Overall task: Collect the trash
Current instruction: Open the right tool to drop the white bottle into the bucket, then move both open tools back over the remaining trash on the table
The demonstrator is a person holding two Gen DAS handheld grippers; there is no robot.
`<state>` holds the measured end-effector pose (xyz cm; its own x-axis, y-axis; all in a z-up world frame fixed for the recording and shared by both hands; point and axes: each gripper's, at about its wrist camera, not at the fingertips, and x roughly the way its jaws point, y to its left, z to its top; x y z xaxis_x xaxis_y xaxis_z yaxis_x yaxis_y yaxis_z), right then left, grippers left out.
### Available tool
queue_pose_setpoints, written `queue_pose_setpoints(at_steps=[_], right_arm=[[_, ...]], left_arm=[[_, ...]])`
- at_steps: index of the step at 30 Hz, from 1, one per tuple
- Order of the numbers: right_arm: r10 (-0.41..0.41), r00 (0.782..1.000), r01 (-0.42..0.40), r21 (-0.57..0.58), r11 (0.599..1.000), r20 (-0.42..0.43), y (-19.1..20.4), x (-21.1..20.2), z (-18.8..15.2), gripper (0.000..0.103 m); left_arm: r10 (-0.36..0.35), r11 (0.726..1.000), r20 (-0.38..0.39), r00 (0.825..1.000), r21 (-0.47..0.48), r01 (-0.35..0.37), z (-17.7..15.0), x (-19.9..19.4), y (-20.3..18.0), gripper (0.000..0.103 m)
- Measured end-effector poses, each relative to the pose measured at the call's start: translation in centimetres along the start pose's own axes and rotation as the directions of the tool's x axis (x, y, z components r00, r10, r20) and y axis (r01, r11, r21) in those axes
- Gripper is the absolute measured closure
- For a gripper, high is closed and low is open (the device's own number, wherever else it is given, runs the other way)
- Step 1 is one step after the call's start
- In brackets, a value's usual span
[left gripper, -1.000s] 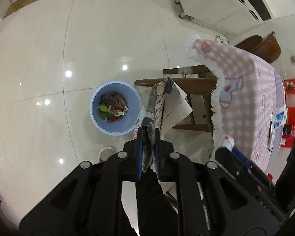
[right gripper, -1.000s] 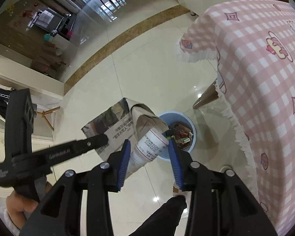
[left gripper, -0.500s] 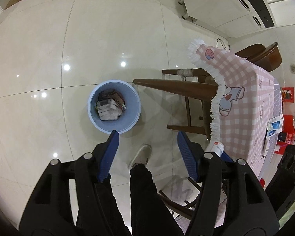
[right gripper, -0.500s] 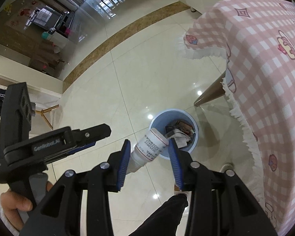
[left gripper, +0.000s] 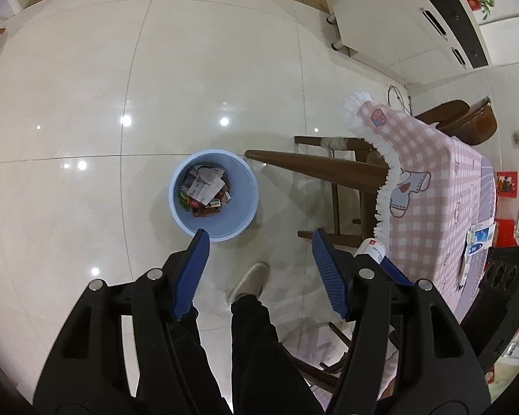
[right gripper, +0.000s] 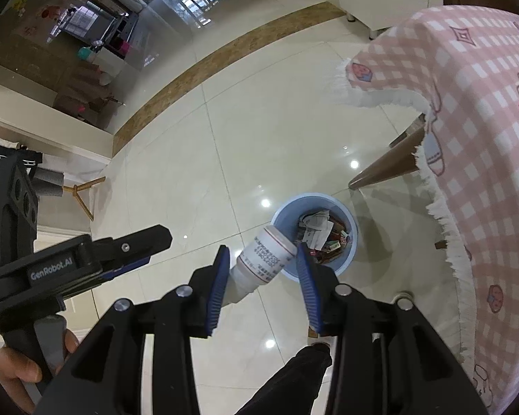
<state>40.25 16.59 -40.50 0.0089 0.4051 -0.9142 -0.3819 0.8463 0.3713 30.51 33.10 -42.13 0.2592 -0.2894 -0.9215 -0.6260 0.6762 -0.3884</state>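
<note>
A light blue bin (left gripper: 214,194) stands on the tiled floor, and it also shows in the right wrist view (right gripper: 315,234). Crumpled newspaper (left gripper: 206,185) lies in it on top of wrappers. My left gripper (left gripper: 261,242) is open and empty, high above the bin's near side. My right gripper (right gripper: 263,256) is shut on a white plastic bottle (right gripper: 263,261) with a printed label, held tilted above the bin's left rim. The bottle's end (left gripper: 371,249) shows at the right of the left wrist view.
A table with a pink checked cloth (left gripper: 439,186) and a brown leg (left gripper: 315,169) stands right of the bin, also visible in the right wrist view (right gripper: 481,131). A wooden chair (left gripper: 342,204) sits under it. The person's shoe (left gripper: 251,278) is near the bin. White cabinets (left gripper: 398,27) stand far back.
My left gripper opened and let go of the newspaper, which now lies in the bin. The right gripper holds the bottle over the bin much as before.
</note>
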Motion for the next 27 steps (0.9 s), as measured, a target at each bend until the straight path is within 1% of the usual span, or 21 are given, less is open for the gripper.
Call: queue_pose_setpoints(at_steps=[8, 11, 15, 18, 22, 25, 27], right_arm=[[0.02, 1.0, -0.02, -0.002, 1.0, 0.004, 1.0, 0.2, 0.6, 0.062], [0.028, 1.0, -0.028, 0.003, 1.0, 0.006, 0.9, 0.0, 0.7, 0.061], [0.033, 0.999, -0.033, 0.02, 0.999, 0.015, -0.2, -0.6, 0.7, 0.061], [0.031, 0.999, -0.033, 0.046, 0.998, 0.034, -1.5, -1.7, 0.8, 0.061], [0.023, 0.996, -0.031, 0.096, 0.995, 0.083, -4.7, -4.1, 1.1, 0.061], [0.003, 0.991, -0.024, 0.15, 0.988, 0.137, -8.2, -7.1, 1.4, 0.061], [-0.022, 0.983, -0.013, 0.187, 0.982, 0.182, -11.0, -9.5, 1.4, 0.061]], left_arm=[[0.013, 1.0, 0.022, 1.0, -0.023, -0.013, -0.3, -1.2, 0.8, 0.041], [0.016, 1.0, 0.026, 1.0, -0.022, -0.015, -0.3, -1.4, 0.5, 0.041], [0.018, 1.0, 0.028, 0.999, -0.004, -0.018, -0.5, -1.3, -0.7, 0.041], [0.014, 1.0, 0.031, 0.999, 0.026, -0.015, -0.5, -1.2, -2.6, 0.041], [0.002, 0.996, 0.032, 0.999, 0.092, -0.005, -0.5, -0.8, -6.7, 0.041], [-0.01, 0.984, 0.035, 0.999, 0.177, 0.004, -0.8, -0.3, -11.5, 0.041], [-0.023, 0.969, 0.032, 0.999, 0.248, 0.015, -1.3, 0.4, -15.5, 0.041]])
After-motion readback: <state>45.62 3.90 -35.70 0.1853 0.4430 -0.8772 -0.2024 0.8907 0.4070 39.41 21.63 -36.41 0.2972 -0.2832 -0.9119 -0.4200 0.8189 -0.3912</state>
